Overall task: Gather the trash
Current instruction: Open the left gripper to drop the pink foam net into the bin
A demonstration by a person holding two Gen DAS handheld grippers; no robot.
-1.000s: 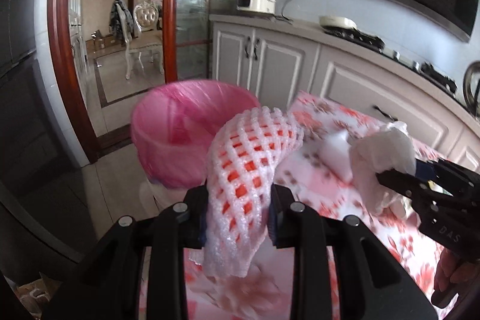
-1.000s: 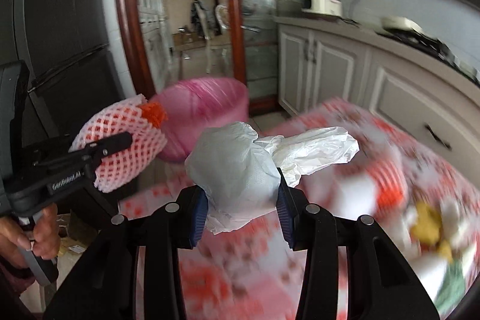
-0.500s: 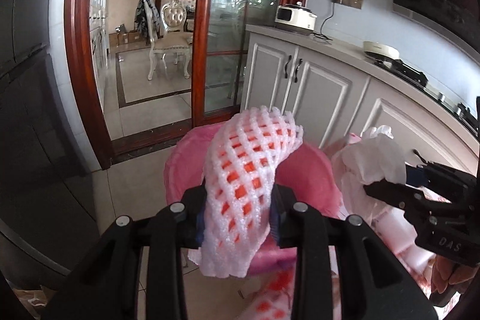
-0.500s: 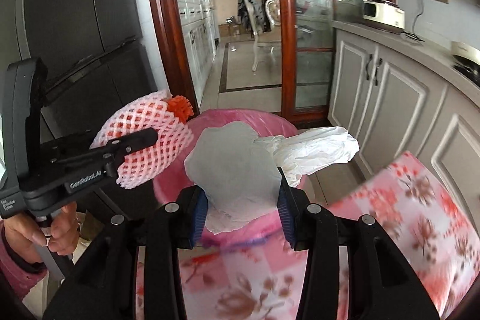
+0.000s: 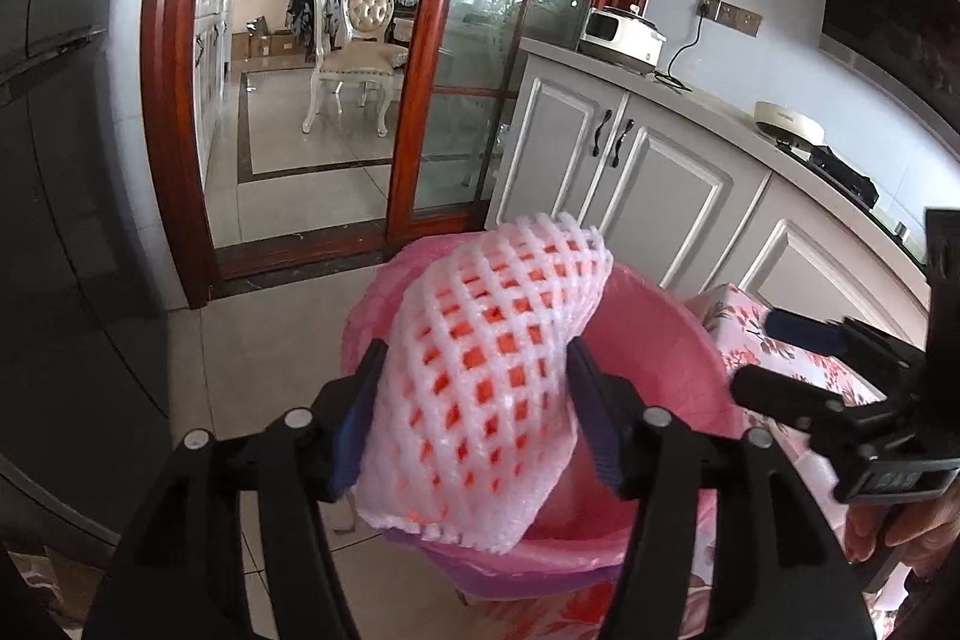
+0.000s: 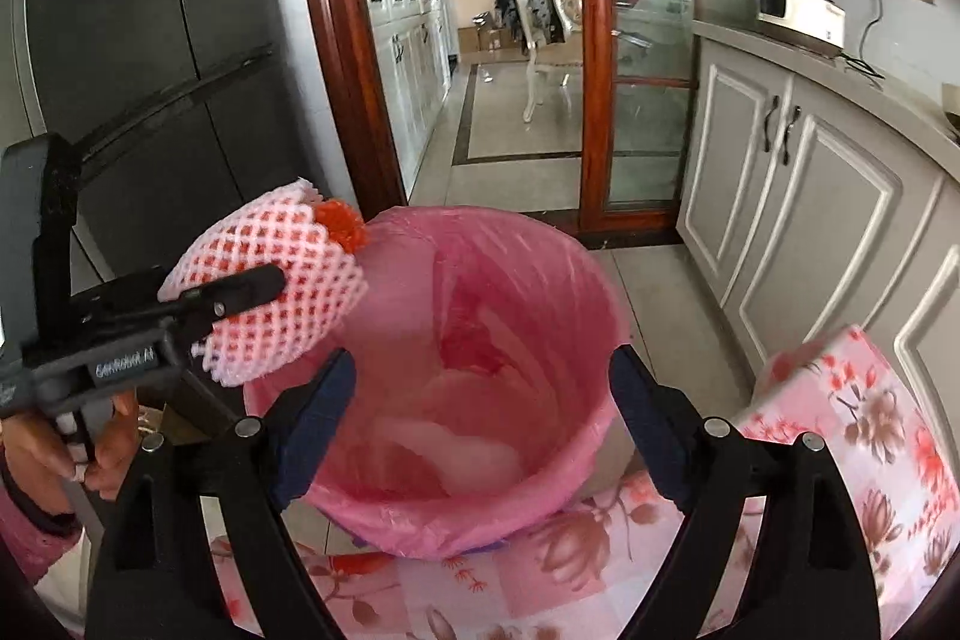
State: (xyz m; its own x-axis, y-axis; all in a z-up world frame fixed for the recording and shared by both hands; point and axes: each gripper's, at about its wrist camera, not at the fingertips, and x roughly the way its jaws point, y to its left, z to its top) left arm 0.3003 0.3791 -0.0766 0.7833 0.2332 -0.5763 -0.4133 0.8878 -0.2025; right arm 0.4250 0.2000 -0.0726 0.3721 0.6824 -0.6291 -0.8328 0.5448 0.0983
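Note:
Between the jaws of my left gripper (image 5: 474, 352) sits a white foam fruit net (image 5: 486, 388) with orange showing through. The jaws are opening, but the pads still touch the net's sides. It hangs over the near rim of the pink-lined bin (image 5: 678, 340). In the right wrist view the net (image 6: 270, 280) is at the bin's left edge. My right gripper (image 6: 480, 358) is above the bin (image 6: 588, 280), its jaws opening wide with nothing between them. A pale crumpled bag (image 6: 456, 442) lies at the bottom of the bin. In the left wrist view, the right gripper (image 5: 756, 355) is at the right.
A table with a floral cloth (image 6: 840, 400) borders the bin on the near and right sides. A dark fridge (image 6: 150, 40) stands on the left, grey cabinets (image 6: 810, 220) on the right, a glass sliding door (image 6: 648, 100) behind. A hand (image 6: 36, 448) holds the left gripper.
Both grippers moved from over the table to over the bin. The right jaws spread and the white bag left them and fell into the bin. The left jaws widened around the net.

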